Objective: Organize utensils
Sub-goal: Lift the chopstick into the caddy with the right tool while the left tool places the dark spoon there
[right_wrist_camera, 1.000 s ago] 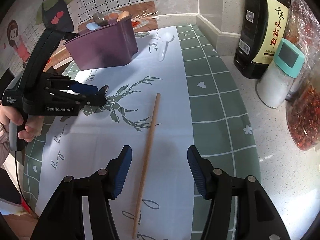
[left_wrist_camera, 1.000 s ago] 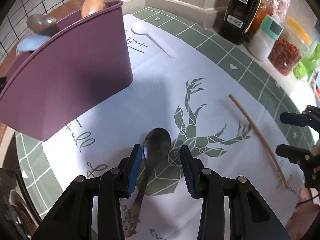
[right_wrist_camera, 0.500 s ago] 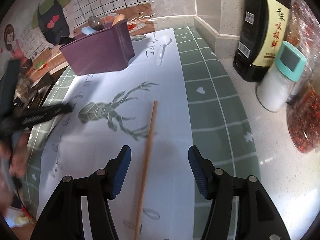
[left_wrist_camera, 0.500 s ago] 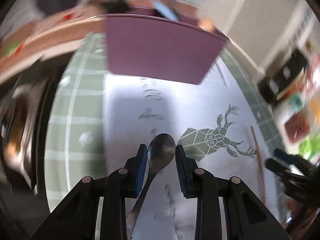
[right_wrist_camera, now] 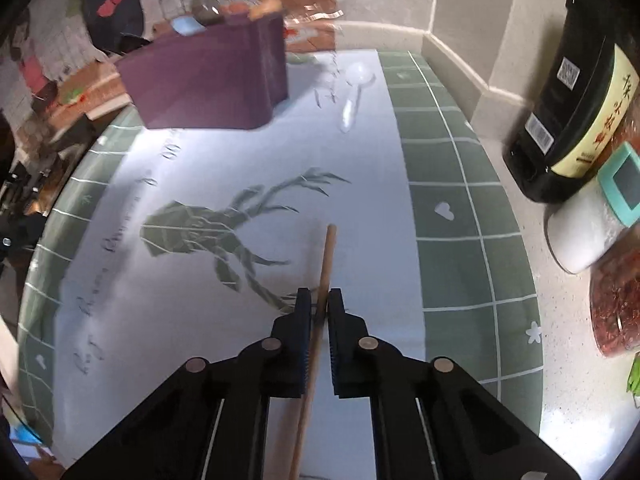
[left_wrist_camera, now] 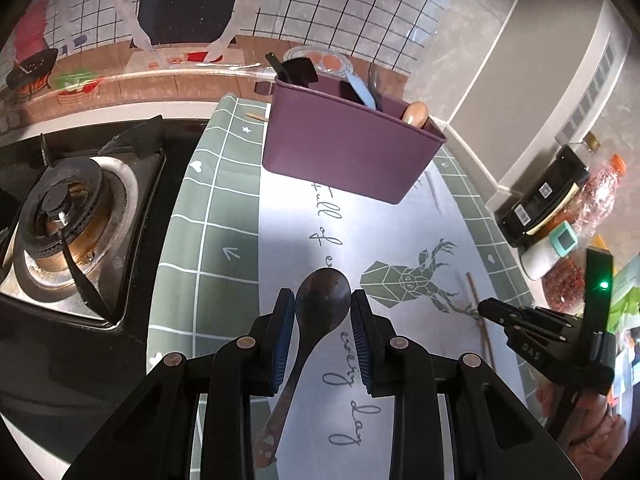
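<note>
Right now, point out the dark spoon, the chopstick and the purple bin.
dark spoon (left_wrist_camera: 323,300), left wrist view, on its bowl.
chopstick (right_wrist_camera: 327,258), right wrist view, on the shaft ahead of the claw.
purple bin (left_wrist_camera: 344,152), left wrist view, on its front wall.

Readable text, left wrist view:
- Table mat (left_wrist_camera: 224,216), white centre panel: cursive script. Words legible: "full of" just near of the purple utensil holder (left_wrist_camera: 348,152); "every day" near, running alongside the left hand-held gripper (left_wrist_camera: 323,320). One word between them hidden by the spoon.
- Right hand-held gripper (left_wrist_camera: 490,308), black body: pale letters, apparently "DAS".

Right wrist view:
- Dark bottle (right_wrist_camera: 576,92), far right: cream label with red Chinese characters, blurred, not legible. White barcode stickers on its side; digits too small.
- Mat script blurred, unreadable.
</note>
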Tool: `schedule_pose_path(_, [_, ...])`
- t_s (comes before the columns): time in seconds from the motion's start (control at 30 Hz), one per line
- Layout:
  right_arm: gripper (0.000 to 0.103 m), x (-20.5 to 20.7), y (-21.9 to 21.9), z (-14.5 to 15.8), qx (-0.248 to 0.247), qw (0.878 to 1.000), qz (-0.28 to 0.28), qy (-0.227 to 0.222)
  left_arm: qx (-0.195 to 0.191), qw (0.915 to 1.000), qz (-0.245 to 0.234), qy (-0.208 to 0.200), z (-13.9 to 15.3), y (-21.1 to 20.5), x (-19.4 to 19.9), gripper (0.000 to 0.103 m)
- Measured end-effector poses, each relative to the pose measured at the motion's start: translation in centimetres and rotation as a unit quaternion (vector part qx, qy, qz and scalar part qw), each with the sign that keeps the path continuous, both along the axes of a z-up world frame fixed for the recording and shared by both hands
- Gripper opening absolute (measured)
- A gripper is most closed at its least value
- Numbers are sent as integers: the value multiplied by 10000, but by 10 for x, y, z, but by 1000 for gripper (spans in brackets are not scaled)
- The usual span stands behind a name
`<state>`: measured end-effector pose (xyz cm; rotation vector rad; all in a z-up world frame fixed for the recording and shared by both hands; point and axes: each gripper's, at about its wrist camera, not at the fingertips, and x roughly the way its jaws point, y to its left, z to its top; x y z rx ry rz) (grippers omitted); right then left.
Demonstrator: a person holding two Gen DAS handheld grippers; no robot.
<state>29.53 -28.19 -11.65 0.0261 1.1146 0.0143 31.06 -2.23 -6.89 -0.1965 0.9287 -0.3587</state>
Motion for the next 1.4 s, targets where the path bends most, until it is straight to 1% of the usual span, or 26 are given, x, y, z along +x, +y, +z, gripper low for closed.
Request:
schedule_pose_path(0.23, [5, -19, 23, 47, 221, 9978, 268, -571, -159, 9997, -60, -201, 18, 8, -13, 30])
schedule_pose_path(0.3, [5, -22, 27, 55, 284, 9970, 328, -644, -169, 9995, -85, -244, 22, 10, -14, 30])
schedule_pose_path(0.37, [5, -22, 31, 58, 142, 9970, 388, -650, -212, 9995, -50, -224, 24, 15, -14, 30])
schedule_pose_path(0.4, [5, -21, 30, 55, 43, 9974, 353, -626, -234, 9995, -44, -206, 24, 16, -14, 30])
schedule_pose_path(0.43, [7, -19, 27, 51, 50, 9978, 332, -569, -258, 9995, -30, -193, 24, 18, -14, 30])
schedule_pose_path(0.47, [8, -18, 23, 45, 118, 9981, 323, -503, -278, 9994, -20, -191, 24, 19, -14, 30])
schedule_pose_path(0.53, [17, -11, 13, 27, 308, 9988, 222, -296, -291, 9994, -30, -188, 24, 20, -15, 30])
schedule_pose_path(0.6, [18, -5, 5, 12, 449, 9989, 98, -119, -285, 9994, -45, -210, 25, 20, -16, 30])
schedule_pose_path(0.63, [20, -1, 3, 5, 476, 9988, 63, -82, -286, 9994, -50, -213, 26, 20, -16, 30])
schedule_pose_path(0.73, [22, 7, 3, -8, 181, 9998, -39, -44, -290, 9994, -42, -205, 28, 22, -17, 30])
schedule_pose_path(0.77, [22, 9, 3, -11, 164, 9999, -45, -29, -299, 9993, -30, -204, 29, 23, -18, 30])
schedule_pose_path(0.83, [5, 10, 5, -10, 51, 10000, -10, -38, -315, 9993, -7, -220, 31, 25, -18, 30])
schedule_pose_path(0.87, [6, 10, 7, -9, -5, 10000, 42, 4, -321, 9992, -8, -243, 32, 26, -18, 30])
schedule_pose_path(0.93, [5, 5, 9, 0, 98, 9999, 80, -92, -342, 9990, -20, -301, 36, 27, -19, 30])
schedule_pose_path(1.0, [5, -5, 13, 18, 287, 9990, 193, -286, -381, 9986, -43, -367, 41, 28, -21, 30])
schedule_pose_path(1.2, [5, -29, 26, 63, 602, 9945, 361, -781, -481, 9973, -109, -552, 56, 29, -28, 29])
schedule_pose_path(1.4, [5, -33, 38, 90, 711, 9903, 449, -1109, -484, 9965, -114, -678, 66, 28, -29, 29])
